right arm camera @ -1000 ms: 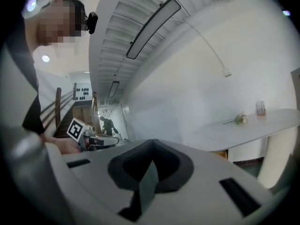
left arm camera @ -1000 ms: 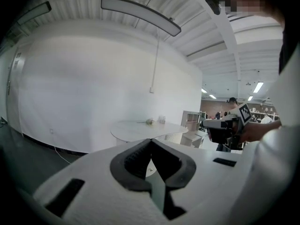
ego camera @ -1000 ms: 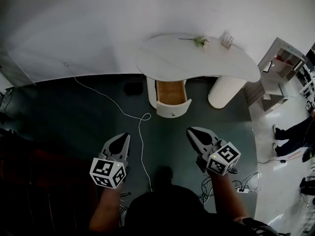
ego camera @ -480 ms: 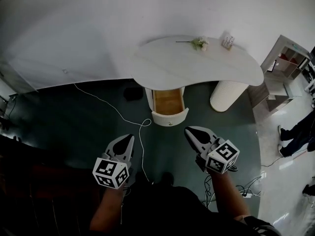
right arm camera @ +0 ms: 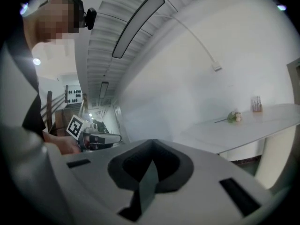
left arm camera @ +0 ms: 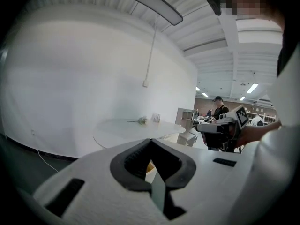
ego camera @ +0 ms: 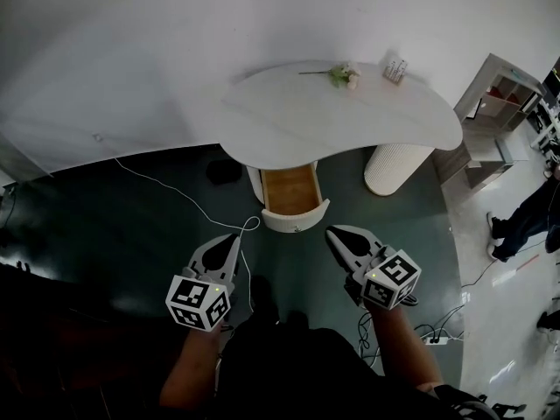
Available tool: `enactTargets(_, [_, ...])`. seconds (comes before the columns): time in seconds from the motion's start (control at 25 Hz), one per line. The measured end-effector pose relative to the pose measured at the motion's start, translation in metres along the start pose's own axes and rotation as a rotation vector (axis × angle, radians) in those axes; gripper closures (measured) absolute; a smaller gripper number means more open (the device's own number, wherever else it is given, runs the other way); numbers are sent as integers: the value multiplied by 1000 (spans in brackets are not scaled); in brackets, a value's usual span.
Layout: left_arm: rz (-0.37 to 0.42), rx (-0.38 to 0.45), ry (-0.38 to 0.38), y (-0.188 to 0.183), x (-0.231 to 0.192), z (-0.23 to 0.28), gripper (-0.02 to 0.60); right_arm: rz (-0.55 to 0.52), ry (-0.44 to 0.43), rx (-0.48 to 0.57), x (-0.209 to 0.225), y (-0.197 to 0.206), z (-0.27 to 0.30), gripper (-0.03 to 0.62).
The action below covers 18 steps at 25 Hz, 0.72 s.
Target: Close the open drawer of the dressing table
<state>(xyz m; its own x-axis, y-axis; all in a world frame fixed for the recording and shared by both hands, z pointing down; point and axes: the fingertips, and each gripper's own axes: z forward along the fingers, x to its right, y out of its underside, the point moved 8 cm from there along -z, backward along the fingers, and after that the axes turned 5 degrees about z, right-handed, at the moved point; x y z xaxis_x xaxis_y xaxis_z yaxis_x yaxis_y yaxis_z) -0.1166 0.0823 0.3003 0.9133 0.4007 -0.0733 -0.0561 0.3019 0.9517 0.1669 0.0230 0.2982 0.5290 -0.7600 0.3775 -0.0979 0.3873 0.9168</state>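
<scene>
Now closer: drawer (ego camera: 293,201), still open under the bench (ego camera: 350,121) front edge, sits nearer left gripper (ego camera: 233,240) & right gripper (ego camera: 333,233) than 1 s ago. Both sets of fingers together, empty; push pending.

Three cams: head cam high and steep down, my two jaw cams low and tilted up.

Head cam looks down over me: far wall at top, dressing table (ego camera: 341,116) mid-far, my left gripper (ego camera: 234,239) and right gripper (ego camera: 332,232) near. The left jaw cam faces far, straight at the table over its own jaws. The right jaw cam faces far-left, with the table at its right edge. Each jaw cam catches the other gripper at its side, with ceiling up top. All three share the tabletop and flower (ego camera: 341,74), none of them close.
</scene>
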Motion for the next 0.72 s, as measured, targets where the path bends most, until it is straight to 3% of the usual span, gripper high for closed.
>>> enactTargets(0.36, [-17,-12,51,3,-94,51,574,9,82,-76,20,-5,85,588])
enactTargets(0.52, [-9,-38,97,14,-133,81,574,48,107,-42,26,-7,124,588])
enactTargets(0.72, [-41,-78,122,36,-148,109,574,62,118,-107,39,19,142,588])
